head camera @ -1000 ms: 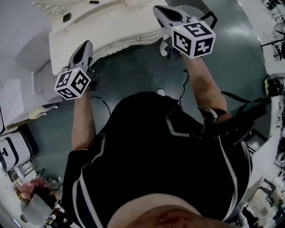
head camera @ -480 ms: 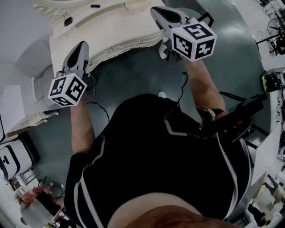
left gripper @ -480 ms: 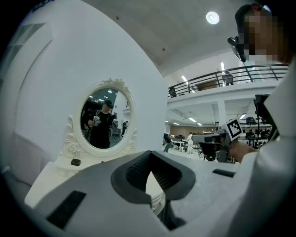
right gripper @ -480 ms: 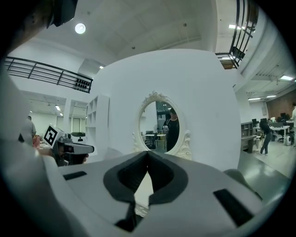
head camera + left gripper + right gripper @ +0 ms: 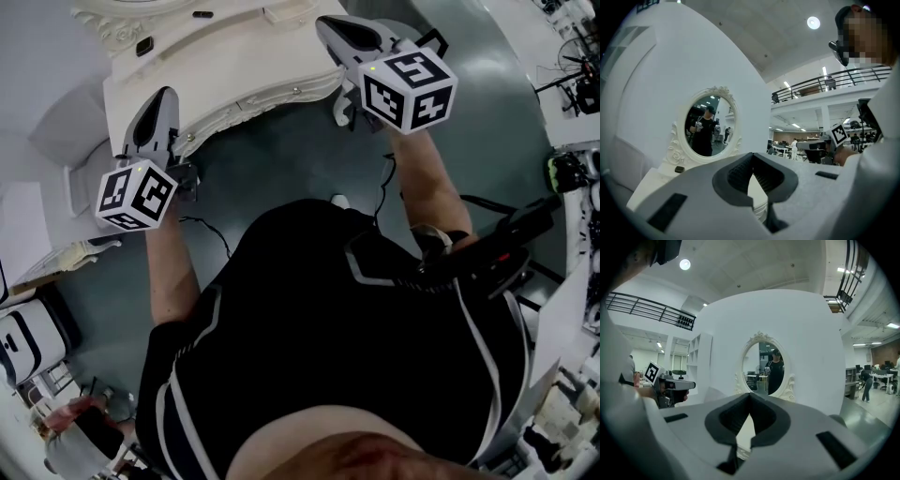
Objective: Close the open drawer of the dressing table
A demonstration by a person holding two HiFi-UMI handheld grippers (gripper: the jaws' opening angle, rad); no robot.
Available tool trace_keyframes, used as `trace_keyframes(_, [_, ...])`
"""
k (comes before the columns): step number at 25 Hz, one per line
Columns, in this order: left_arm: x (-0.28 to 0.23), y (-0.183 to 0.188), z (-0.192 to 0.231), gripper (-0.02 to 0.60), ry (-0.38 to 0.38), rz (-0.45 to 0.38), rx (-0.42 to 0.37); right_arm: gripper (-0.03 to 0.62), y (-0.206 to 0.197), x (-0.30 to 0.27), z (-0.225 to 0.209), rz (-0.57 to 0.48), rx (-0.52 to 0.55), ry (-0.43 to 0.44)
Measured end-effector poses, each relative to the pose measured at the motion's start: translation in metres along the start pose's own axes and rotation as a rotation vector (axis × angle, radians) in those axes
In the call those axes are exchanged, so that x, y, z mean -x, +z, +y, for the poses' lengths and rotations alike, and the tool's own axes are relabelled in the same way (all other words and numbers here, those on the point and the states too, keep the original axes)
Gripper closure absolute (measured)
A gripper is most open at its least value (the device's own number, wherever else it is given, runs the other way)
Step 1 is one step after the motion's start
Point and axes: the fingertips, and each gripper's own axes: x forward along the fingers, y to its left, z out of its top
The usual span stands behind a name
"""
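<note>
The white dressing table [image 5: 216, 56] fills the top of the head view, its carved drawer front [image 5: 253, 97] with a small knob [image 5: 297, 89] lying close under the tabletop edge. My left gripper [image 5: 161, 98] hovers over the table's front left corner, jaws shut on nothing. At the table's right end my right gripper [image 5: 330, 22] is also shut and empty. In the left gripper view the left gripper [image 5: 753, 154] faces the oval mirror [image 5: 710, 124]. The right gripper [image 5: 750, 394] faces that mirror [image 5: 764, 369] too, with the tabletop just below.
A small dark object [image 5: 142, 45] and a second one [image 5: 202, 13] lie on the tabletop. White furniture [image 5: 56, 253] stands at the left, and a thin cable [image 5: 211, 225] runs over the grey-green floor [image 5: 281, 150]. The person's torso fills the lower middle.
My left gripper has drifted a little left and toward me along the table's front corner. The right gripper has hardly moved. Both stay shut.
</note>
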Motion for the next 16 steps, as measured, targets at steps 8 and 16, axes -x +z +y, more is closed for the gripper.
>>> trace_keyframes(8, [-0.002, 0.006, 0.007, 0.577, 0.024, 0.012, -0.004, 0.589, 0.005, -0.001, -0.002, -0.011, -0.005, -0.026])
trace_keyframes(16, [-0.001, 0.005, 0.010, 0.577, -0.029, 0.012, -0.006, 0.589, 0.007, -0.006, 0.007, -0.018, -0.005, -0.033])
